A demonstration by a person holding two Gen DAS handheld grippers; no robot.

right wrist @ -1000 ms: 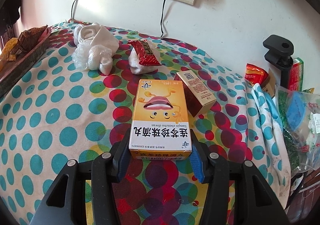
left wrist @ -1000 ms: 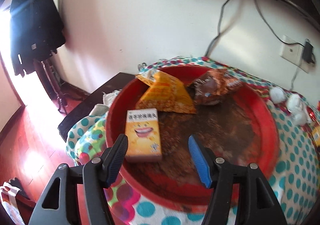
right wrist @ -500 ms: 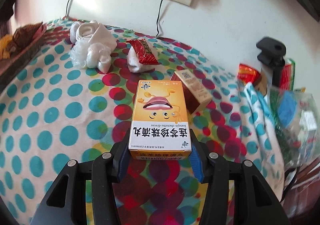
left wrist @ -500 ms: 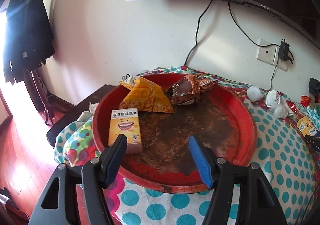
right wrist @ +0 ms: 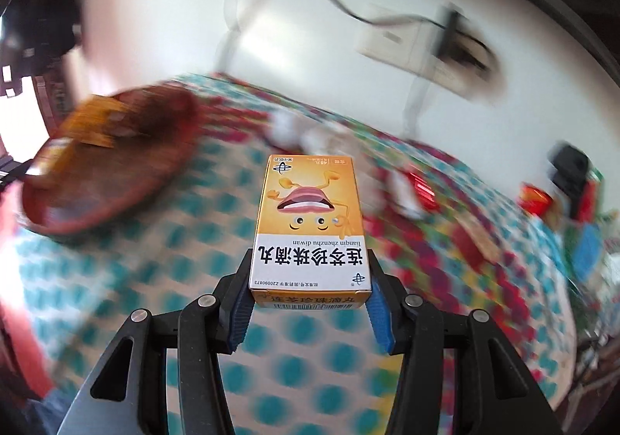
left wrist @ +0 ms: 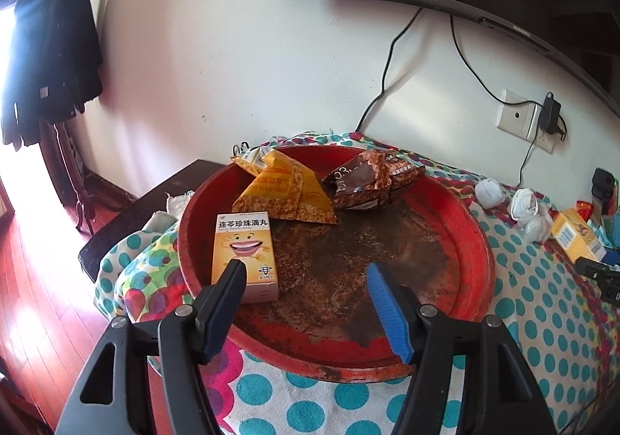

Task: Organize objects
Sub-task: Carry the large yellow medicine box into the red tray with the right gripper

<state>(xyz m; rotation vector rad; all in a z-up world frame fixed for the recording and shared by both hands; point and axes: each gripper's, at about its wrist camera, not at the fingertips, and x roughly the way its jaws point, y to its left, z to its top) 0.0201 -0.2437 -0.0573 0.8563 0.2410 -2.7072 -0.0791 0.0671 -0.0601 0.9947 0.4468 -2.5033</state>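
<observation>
Right wrist view shows your box [right wrist: 310, 226] pinched at its near end between the two blue pads of the right gripper [right wrist: 310, 313]. The box is lifted off the dotted cloth [right wrist: 128, 280] and pokes out forward, print side up. Everything around it is smeared, so you look to be swinging fast toward the red tray [right wrist: 100, 198] on the far left.

Slow down now. Only the near end is squeezed, so a quick swing could make the box tip or slip. Keep it flat and bring it over the rim, not into it.

Left wrist view shows the left gripper [left wrist: 306, 280] spread wide with nothing in it, hanging over the near side of the tray [left wrist: 476, 241]. A twin box [left wrist: 245, 255] lies on the tray's left side, with a yellow bag [left wrist: 286, 195] and a brown bag [left wrist: 372, 179] at the far side. The middle is bare, so I think that is the best spot. Set the box down just beside its twin, then let go.
</observation>
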